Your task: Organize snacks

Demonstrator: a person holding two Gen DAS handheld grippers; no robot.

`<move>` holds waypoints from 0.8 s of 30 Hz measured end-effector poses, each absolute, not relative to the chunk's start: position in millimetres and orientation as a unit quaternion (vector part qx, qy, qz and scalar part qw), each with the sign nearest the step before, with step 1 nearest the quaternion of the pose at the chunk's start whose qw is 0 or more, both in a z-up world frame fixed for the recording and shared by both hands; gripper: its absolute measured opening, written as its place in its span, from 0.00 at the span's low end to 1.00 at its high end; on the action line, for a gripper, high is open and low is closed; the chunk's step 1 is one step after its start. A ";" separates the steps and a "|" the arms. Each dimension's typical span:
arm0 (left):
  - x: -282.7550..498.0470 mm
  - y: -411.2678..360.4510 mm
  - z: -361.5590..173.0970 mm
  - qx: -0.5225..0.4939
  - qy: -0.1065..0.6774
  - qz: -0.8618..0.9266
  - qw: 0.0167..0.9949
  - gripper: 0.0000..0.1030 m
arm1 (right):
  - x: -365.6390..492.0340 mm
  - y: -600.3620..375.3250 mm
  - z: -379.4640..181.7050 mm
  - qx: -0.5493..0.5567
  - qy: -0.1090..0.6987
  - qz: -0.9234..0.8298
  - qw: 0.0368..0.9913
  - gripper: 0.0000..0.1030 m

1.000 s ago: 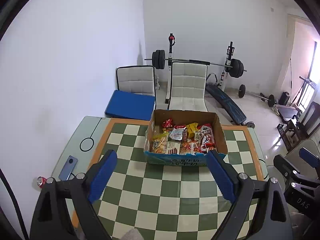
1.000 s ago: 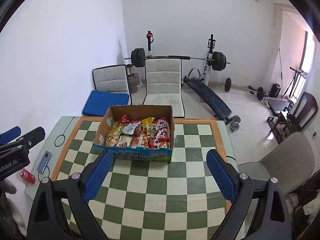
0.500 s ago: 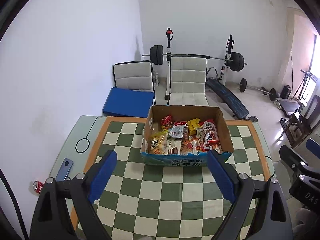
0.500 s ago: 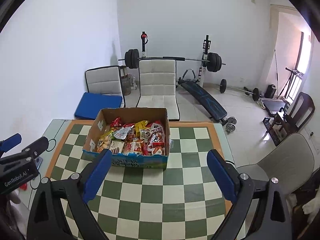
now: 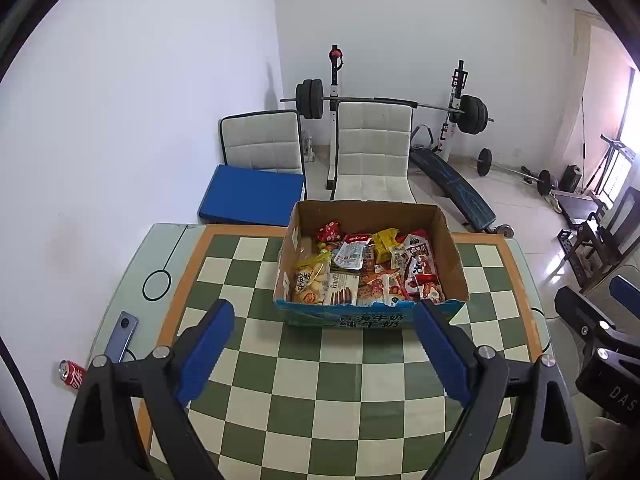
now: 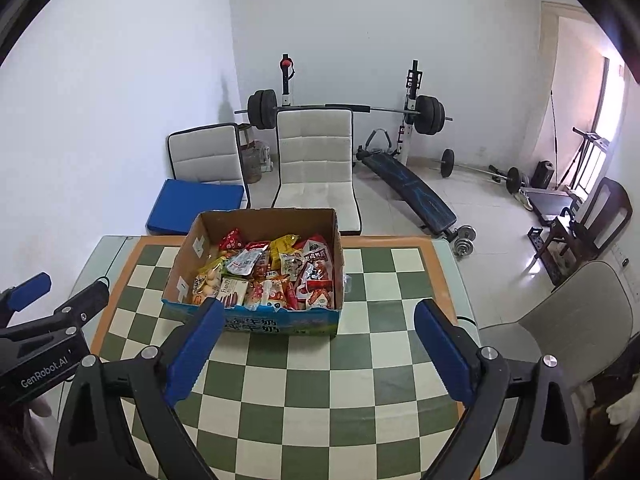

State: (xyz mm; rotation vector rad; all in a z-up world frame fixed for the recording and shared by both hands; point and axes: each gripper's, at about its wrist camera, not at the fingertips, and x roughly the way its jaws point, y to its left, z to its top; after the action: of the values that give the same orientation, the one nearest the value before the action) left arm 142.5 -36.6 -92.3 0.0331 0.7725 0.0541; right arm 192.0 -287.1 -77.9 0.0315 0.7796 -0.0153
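A cardboard box full of mixed snack packets stands at the far middle of the green-and-white checkered table. It also shows in the right wrist view, with the snacks inside. My left gripper is open and empty, held above the table in front of the box. My right gripper is open and empty, in front of the box and to its right. Each gripper shows at the edge of the other's view.
A phone and a red soda can lie at the table's left edge. Two white chairs and a blue mat stand beyond the table. A weight bench and barbell are behind. A grey chair is at right.
Both grippers have risen and pulled back a little, so the box sits lower and nearer the centre of each view. Both stay open.
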 end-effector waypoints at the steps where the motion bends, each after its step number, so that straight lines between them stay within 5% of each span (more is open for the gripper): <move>1: 142.8 -36.0 -93.3 0.016 0.378 0.027 0.925 0.89 | 193.0 -287.1 -78.3 0.014 0.380 -0.007 0.925 0.95; 24: 144.6 -35.6 -95.7 0.014 0.381 0.023 0.924 0.89 | 195.5 -289.0 -85.7 0.012 0.377 0.001 0.926 0.96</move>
State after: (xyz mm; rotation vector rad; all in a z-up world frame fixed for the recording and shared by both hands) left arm 144.6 -35.6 -95.7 0.0292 0.7822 0.0475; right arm 195.5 -289.0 -85.7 0.0248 0.7731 0.0024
